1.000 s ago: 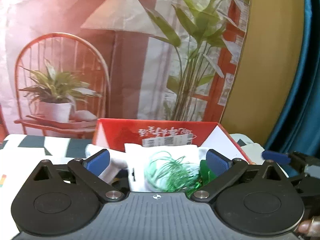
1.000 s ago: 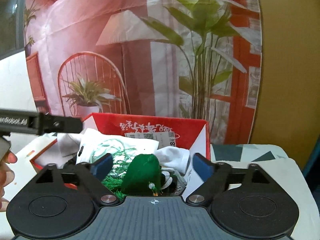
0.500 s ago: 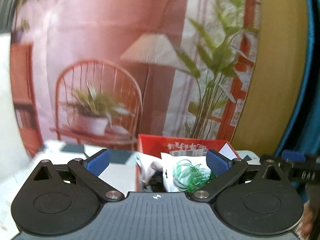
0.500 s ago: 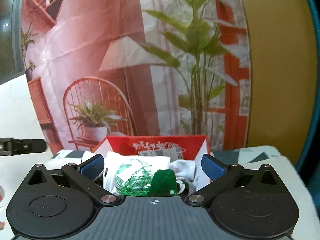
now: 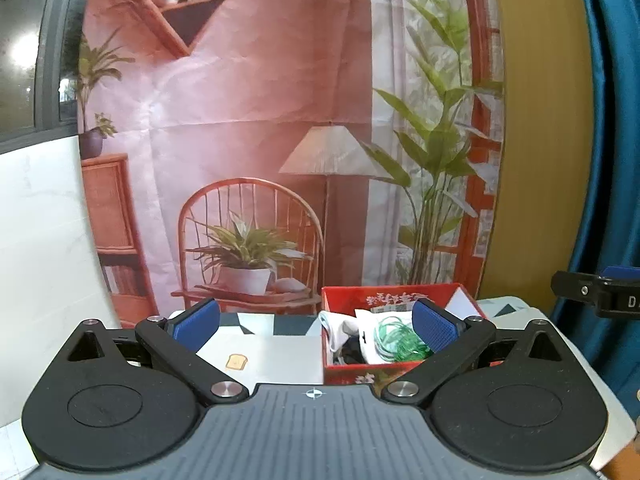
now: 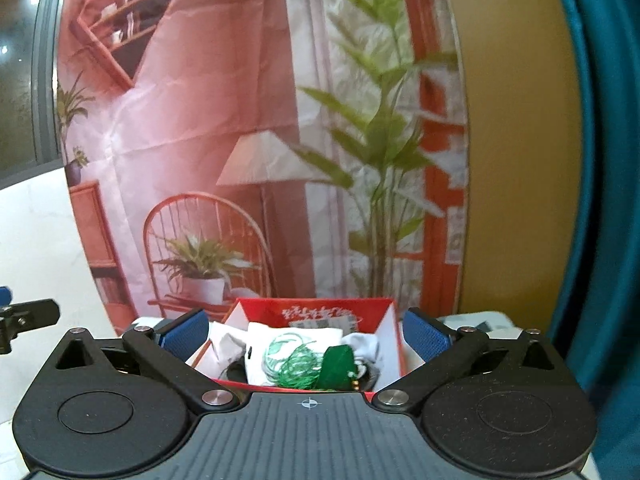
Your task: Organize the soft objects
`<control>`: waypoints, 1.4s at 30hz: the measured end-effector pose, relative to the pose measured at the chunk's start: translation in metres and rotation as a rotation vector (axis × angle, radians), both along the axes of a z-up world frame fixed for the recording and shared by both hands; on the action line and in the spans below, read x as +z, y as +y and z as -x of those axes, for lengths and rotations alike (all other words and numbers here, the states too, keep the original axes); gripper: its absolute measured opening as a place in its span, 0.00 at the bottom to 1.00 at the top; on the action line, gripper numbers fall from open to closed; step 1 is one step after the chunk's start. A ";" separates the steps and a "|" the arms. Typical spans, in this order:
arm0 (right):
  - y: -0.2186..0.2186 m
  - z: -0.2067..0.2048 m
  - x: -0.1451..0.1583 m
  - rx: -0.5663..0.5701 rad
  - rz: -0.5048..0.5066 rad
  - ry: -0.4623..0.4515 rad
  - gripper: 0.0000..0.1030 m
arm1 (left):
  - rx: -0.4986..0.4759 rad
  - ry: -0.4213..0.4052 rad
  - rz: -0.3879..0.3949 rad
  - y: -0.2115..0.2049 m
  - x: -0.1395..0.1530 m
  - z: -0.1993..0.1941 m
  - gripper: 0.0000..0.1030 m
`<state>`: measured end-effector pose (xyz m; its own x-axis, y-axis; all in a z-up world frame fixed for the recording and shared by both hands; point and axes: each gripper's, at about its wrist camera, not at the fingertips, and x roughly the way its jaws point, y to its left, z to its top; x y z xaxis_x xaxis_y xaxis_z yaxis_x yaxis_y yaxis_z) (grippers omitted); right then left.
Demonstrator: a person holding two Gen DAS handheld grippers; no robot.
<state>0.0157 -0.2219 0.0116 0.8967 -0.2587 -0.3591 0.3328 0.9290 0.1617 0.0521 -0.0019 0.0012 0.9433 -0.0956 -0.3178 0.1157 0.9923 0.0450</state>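
A red cardboard box (image 5: 396, 293) (image 6: 256, 312) stands on the table and holds soft things: white cloth (image 5: 340, 326) (image 6: 228, 338), a white bag printed with green swirls (image 5: 394, 338) (image 6: 296, 354), and a green plush piece (image 6: 338, 366). My left gripper (image 5: 316, 326) is open and empty, well back from the box, which lies behind its right finger. My right gripper (image 6: 306, 332) is open wide and empty, with the box framed between its blue pads (image 6: 424, 334) from a distance. The right gripper's arm shows at the left wrist view's right edge (image 5: 600, 292).
The table (image 5: 272, 354) wears a white and dark geometric cloth with a small toast picture (image 5: 237, 361). Behind it hangs a printed backdrop of a chair, lamp and plants (image 5: 280, 160). A blue curtain (image 5: 608, 160) hangs on the right, a white wall (image 5: 40, 240) on the left.
Both grippers have pulled back and risen away from the box, which now looks smaller and farther. The left gripper has shifted left, so the box sits at its right finger.
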 end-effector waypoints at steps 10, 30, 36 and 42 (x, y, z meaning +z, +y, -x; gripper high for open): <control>0.043 0.050 0.038 0.013 0.100 -0.026 1.00 | 0.040 -0.049 0.004 -0.003 0.019 0.044 1.00; 0.046 0.066 0.037 -0.010 0.077 -0.022 1.00 | 0.054 -0.032 0.023 0.003 0.011 0.056 1.00; 0.045 0.067 0.037 -0.020 0.076 -0.023 1.00 | 0.049 -0.023 0.028 0.003 0.009 0.056 1.00; 0.046 0.067 0.038 -0.022 0.077 -0.022 1.00 | 0.049 -0.023 0.037 0.004 0.008 0.057 1.00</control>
<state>-0.0510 -0.1763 0.0492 0.8979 -0.3048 -0.3176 0.3508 0.9313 0.0979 -0.0051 0.0017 0.0095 0.9542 -0.0599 -0.2931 0.0658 0.9978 0.0103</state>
